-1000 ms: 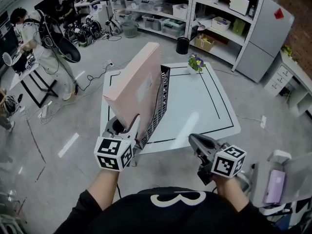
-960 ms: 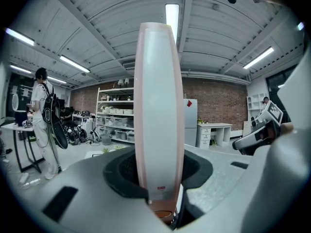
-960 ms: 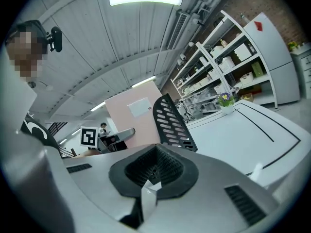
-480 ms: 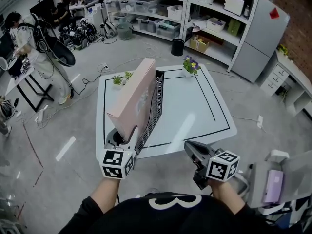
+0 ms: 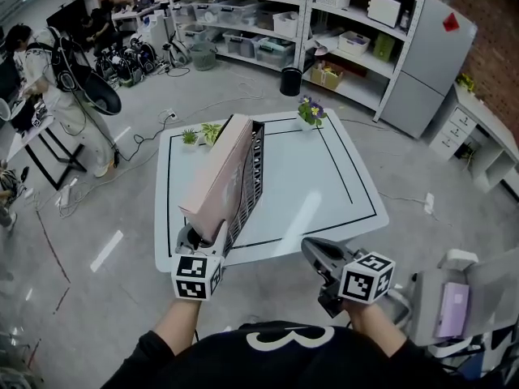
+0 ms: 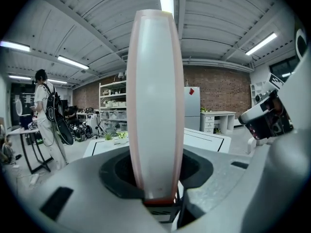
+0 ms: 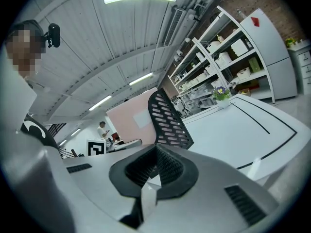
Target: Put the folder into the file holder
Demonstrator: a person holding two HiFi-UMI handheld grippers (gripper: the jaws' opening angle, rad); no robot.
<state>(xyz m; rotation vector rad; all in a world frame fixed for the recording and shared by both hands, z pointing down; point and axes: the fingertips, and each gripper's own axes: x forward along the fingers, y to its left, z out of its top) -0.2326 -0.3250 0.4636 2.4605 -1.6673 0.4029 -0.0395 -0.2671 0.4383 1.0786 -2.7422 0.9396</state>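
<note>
A pink folder point(image 5: 217, 178) stands on edge at the table's front left, leaning along the left side of the black mesh file holder point(image 5: 248, 186). Whether its lower edge sits inside the holder I cannot tell. My left gripper point(image 5: 203, 238) grips the folder's near bottom corner; its jaws are opening slightly with the folder point(image 6: 155, 106) still pressed between them. In the left gripper view the folder fills the gap of the left gripper point(image 6: 158, 199). My right gripper point(image 5: 313, 251) hovers shut and empty off the table's front edge. The right gripper view shows the holder point(image 7: 168, 121) with the folder point(image 7: 132, 121) behind it.
The white table point(image 5: 324, 177) carries a black border line, a flower pot point(image 5: 306, 112) at the back and small plants point(image 5: 201, 134) at the back left. A person point(image 5: 49, 63) stands far left. Shelves point(image 5: 324, 23), a black bin point(image 5: 290, 81) and a fridge point(image 5: 422, 63) lie beyond.
The folder has come down with my left gripper and now lies lower along the file holder. The right gripper has barely moved.
</note>
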